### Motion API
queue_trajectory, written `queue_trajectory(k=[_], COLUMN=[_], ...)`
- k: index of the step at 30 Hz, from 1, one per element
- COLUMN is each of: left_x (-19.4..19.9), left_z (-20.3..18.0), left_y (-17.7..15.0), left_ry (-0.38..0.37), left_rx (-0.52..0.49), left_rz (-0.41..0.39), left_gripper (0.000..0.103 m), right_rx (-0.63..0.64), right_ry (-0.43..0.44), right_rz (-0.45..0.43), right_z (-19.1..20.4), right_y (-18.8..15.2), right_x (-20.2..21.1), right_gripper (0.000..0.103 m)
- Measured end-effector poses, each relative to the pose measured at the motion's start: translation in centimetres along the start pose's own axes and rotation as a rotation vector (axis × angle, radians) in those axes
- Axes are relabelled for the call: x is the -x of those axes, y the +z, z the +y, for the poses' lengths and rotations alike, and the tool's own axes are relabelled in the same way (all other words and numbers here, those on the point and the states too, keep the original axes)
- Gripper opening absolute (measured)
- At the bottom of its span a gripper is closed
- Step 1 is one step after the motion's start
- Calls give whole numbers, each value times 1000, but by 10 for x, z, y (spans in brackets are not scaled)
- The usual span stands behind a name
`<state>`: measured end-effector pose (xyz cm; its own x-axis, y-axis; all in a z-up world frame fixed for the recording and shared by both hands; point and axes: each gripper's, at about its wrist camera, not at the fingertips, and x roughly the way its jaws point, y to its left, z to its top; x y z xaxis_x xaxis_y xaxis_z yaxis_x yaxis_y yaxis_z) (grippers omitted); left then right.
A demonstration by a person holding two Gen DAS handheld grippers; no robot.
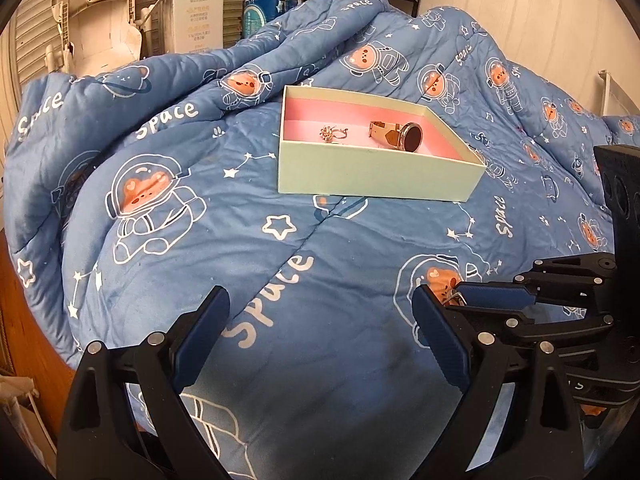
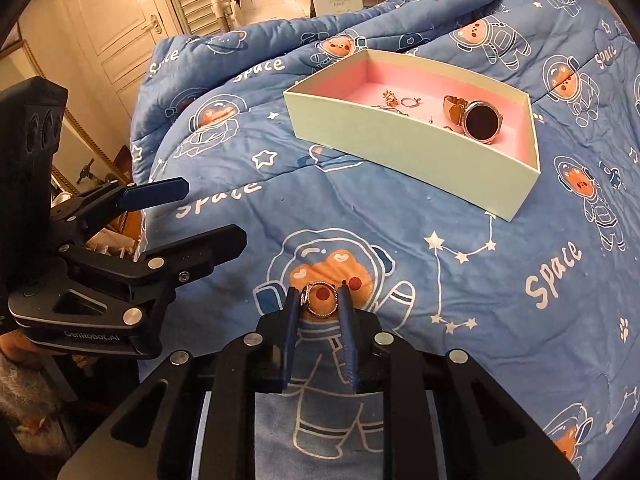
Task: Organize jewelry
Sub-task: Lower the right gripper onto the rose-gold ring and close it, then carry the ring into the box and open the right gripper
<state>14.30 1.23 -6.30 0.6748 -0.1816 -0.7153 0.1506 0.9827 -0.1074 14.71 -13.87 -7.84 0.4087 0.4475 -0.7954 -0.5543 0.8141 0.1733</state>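
A pale green box [image 1: 372, 178] with a pink inside sits on the blue space-print quilt [image 1: 240, 240]. In it lie a rose-gold watch [image 1: 402, 136] and small rings and earrings [image 1: 332, 134]. The box [image 2: 400, 148], the watch [image 2: 478, 119] and the small jewelry [image 2: 394, 100] also show in the right wrist view. My right gripper [image 2: 320, 300] is shut on a ring [image 2: 320, 300] above the quilt, short of the box; it shows at the right in the left wrist view [image 1: 456, 298]. My left gripper [image 1: 320, 312] is open and empty; it shows at the left in the right wrist view [image 2: 212, 212].
The quilt [image 2: 400, 260] is rumpled into folds behind the box. A white door [image 2: 116, 36] and louvred panels stand at the far left. Cardboard boxes [image 1: 198, 8] and a white plastic chair [image 1: 100, 20] stand behind the bed. A wall runs along the right.
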Motion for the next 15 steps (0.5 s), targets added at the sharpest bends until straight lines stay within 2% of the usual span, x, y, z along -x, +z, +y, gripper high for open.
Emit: queue_trajectory(k=[7,15], left_x=[3,-1], left_z=[-3,-2], left_y=[22,49], left_ry=[-1,10], left_rx=[-31,-56], left_rz=[-28,-46], left_gripper=[92,93], right_rx=[-1,25], right_ry=[12,-14], right_rz=[-39,-87], right_z=[-8,-21], right_y=[18,53], right_x=[17,28], right_gripper=[19,19])
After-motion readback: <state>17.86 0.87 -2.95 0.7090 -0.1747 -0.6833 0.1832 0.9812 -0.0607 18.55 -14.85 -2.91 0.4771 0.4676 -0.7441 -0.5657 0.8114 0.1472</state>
